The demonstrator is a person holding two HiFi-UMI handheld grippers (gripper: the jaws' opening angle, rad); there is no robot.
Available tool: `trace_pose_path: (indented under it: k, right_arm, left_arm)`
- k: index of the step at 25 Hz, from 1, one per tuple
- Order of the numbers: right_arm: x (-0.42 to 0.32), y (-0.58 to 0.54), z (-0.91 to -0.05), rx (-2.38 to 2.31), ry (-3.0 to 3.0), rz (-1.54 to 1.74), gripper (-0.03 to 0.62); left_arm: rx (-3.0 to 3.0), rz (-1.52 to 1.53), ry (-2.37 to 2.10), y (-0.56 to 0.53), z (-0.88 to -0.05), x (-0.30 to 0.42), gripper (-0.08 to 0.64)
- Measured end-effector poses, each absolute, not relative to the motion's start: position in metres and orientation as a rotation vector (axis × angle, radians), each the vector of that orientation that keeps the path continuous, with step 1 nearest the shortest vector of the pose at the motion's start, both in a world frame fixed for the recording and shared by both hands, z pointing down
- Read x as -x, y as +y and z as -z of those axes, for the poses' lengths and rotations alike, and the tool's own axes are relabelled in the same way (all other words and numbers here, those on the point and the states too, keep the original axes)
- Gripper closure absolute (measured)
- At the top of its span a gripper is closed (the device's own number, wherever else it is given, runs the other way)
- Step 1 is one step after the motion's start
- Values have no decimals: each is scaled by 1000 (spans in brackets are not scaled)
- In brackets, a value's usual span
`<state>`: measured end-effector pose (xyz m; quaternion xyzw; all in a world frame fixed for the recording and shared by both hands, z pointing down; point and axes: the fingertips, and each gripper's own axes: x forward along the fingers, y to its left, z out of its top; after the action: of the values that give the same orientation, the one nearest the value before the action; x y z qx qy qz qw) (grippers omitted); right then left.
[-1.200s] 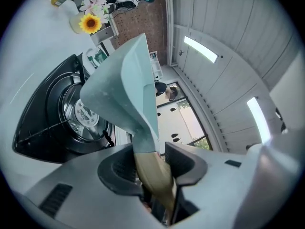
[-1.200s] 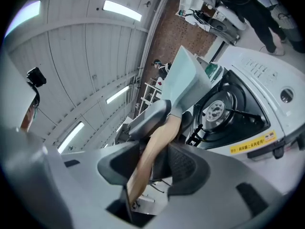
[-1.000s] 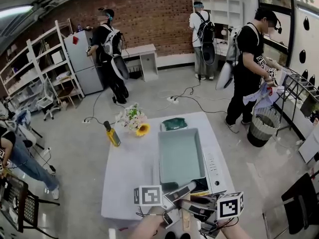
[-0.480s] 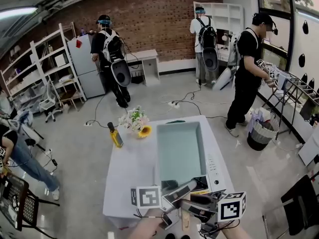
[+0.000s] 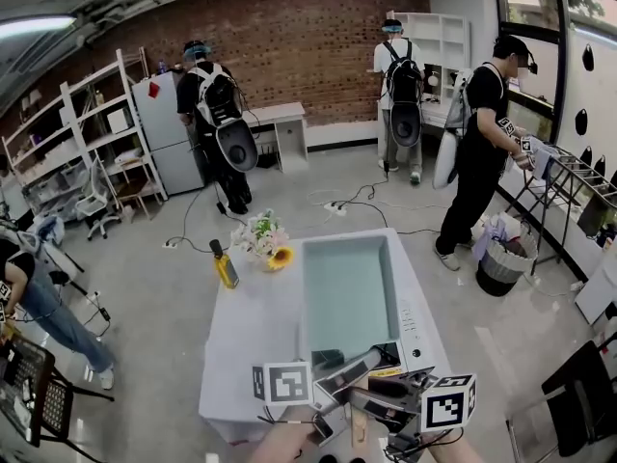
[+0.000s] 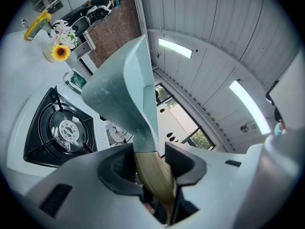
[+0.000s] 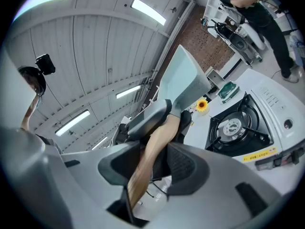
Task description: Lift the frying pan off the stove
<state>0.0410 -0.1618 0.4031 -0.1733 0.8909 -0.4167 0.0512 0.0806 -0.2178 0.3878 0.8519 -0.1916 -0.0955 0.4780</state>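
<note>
- Both grippers are clamping the wooden handle [image 6: 153, 175] of the frying pan [image 5: 348, 295], a teal rectangular one. The left gripper [image 6: 151, 159] is squeezing the handle right where wood meets pan.
- The right gripper [image 7: 153, 162] is pinching the same handle further back, towards the person. Its own view shows the left gripper ahead of it on the wood, so the left one is sitting nearer the pan body.
- The pan's long axis is running straight away from the person, handle at the near end and the tray reaching out over the stove [image 5: 414, 324].
- That is the relation that matters here: the pan is hanging forward of and above both grippers, so all its weight is levering on that one handle.
- I judge the pan is already clear of the burner [image 6: 64, 130], which the left gripper view shows bare beneath it.
- From the head view the pan is covering most of the stove, with only the white control strip and a dark corner peeking out on the bench [image 5: 246, 328].
- The gripper views are adding a small green item [image 7: 228, 90] beyond the stove, near the sunflower [image 5: 278, 255]. The head view is not showing it.
</note>
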Motion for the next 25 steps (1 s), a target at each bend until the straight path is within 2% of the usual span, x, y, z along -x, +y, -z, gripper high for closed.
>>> trace_pose_path:
  k: [25]
  right_arm:
    - [-33, -164, -402, 537, 2702, 1269, 420]
  left_arm:
    - [-2079, 241, -464, -220, -385, -71, 399]
